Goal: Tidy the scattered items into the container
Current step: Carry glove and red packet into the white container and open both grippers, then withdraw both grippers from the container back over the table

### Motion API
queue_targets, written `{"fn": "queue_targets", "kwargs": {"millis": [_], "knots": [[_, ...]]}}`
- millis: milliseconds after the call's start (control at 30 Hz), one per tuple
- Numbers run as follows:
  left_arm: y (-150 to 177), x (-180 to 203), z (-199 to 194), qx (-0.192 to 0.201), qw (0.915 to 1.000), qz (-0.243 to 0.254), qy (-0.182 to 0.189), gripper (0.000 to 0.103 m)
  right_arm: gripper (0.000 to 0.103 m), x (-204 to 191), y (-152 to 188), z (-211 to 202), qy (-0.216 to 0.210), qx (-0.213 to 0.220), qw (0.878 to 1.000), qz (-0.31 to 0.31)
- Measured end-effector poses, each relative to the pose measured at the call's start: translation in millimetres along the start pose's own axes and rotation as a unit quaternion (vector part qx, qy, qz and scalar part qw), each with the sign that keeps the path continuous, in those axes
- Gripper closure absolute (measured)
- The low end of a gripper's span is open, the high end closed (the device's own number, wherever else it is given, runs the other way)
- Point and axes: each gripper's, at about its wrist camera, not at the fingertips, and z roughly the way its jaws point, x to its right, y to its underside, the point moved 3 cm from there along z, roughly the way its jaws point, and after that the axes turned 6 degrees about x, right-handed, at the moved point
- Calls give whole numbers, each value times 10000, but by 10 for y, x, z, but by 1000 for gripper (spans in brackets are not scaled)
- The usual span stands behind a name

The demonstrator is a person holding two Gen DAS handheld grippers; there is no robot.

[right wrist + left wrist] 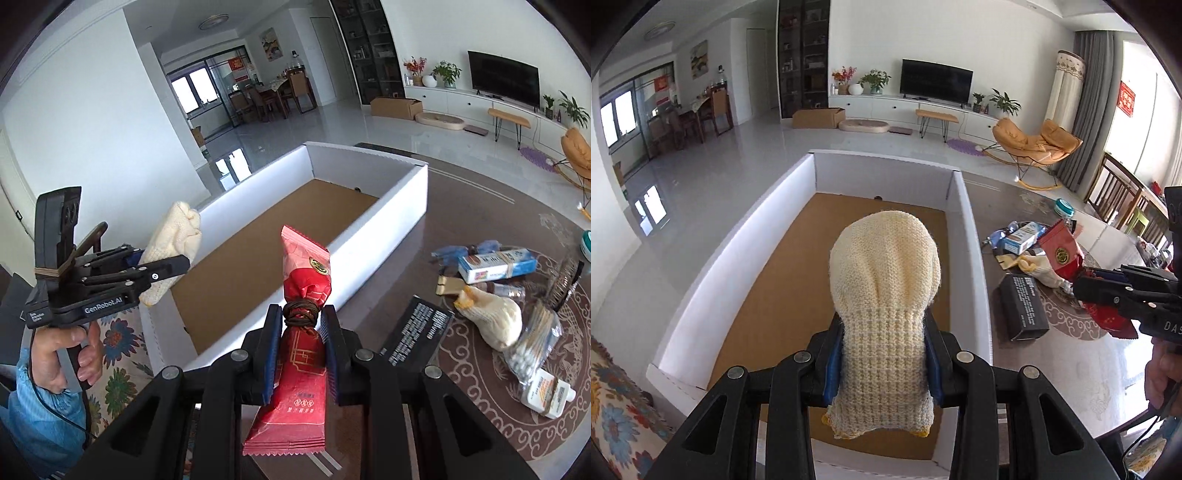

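"GenRobot.AI" in white on the side of the left gripper (162, 273), left of the white box (369, 236). "DAS", cut off by the frame edge, on the right gripper (1087, 286). Print on the black carton (417, 330) right of the box too small to read.

The knit glove (884, 291) hides the box floor (768, 291) behind it. The red packet's (301, 332) lower print is too small to read. The right view's edge cuts off the teal-lidded jar (586, 242).
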Motion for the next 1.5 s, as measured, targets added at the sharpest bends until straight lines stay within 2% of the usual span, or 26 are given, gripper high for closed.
{"fn": "queue_targets", "kwargs": {"millis": [133, 233, 400, 533, 567, 600, 633, 667, 700, 733, 900, 967, 1067, 1133, 1200, 1233, 1267, 1333, 1433, 1500], "knots": [[71, -461, 157, -238, 9991, -284, -212, 66, 80, -520, -285, 367, -440, 66, 9989, -118], [154, -643, 353, -505, 9977, -386, -255, 66, 80, -813, -360, 730, -556, -81, 9979, -311], [248, -761, 638, -895, 9946, -431, -298, 66, 80, -924, -250, 1333, -358, -503, 9971, -454], [309, -726, 761, -1079, 9925, -379, -425, 66, 80, -907, -129, 1596, -234, -690, 9962, -479], [322, -725, 783, -1124, 9917, -365, -505, 63, 78, -900, -108, 1639, -232, -716, 9961, -468], [329, -712, 800, -1167, 9909, -351, -579, 61, 75, -875, -84, 1671, -210, -760, 9959, -450], [337, -711, 809, -1201, 9900, -335, -665, 51, 57, -848, -68, 1702, -194, -794, 9958, -410], [341, -711, 807, -1198, 9895, -321, -743, 37, 42, -826, -61, 1720, -198, -821, 9958, -344], [343, -725, 783, -1156, 9895, -312, -810, 30, 20, -798, -57, 1719, -214, -816, 9961, -269], [335, -732, 763, -1086, 9899, -309, -858, 24, 18, -777, -61, 1697, -256, -770, 9965, -209], [253, -645, 618, -764, 9926, -252, -914, 24, 18, -631, -76, 1343, -237, -342, 9990, -147], [201, -484, 485, -545, 9946, -128, -870, 24, 16, -507, -33, 1116, -80, -66, 9997, -208], [132, -99, 218, -202, 9981, 119, -572, 24, 0, -252, 186, 665, 411, 380, 9975, -430], [97, 242, 43, -22, 9994, 293, -201, 24, 0, 19, 437, 373, 836, 526, 9942, -432], [100, 654, -102, 116, 9983, 539, 162, 23, 0, 355, 714, 95, 1286, 493, 9901, -259], [120, 877, -155, 173, 9970, 679, 328, 19, 0, 530, 867, -54, 1520, 477, 9871, -142], [169, 1092, -198, 218, 9953, 812, 477, 10, 0, 711, 1016, -210, 1772, 440, 9832, -9], [313, 1512, -198, 201, 9919, 1035, 711, 0, 0, 1093, 1278, -479, 2348, 297, 9712, 264], [649, 2056, 73, -165, 9863, 1323, 970, 0, 0, 1570, 1656, -781, 2943, 34, 9536, 637], [897, 2369, 321, -507, 9828, 1361, 1142, 0, 0, 1808, 1832, -925, 3070, -82, 9474, 900]]}}
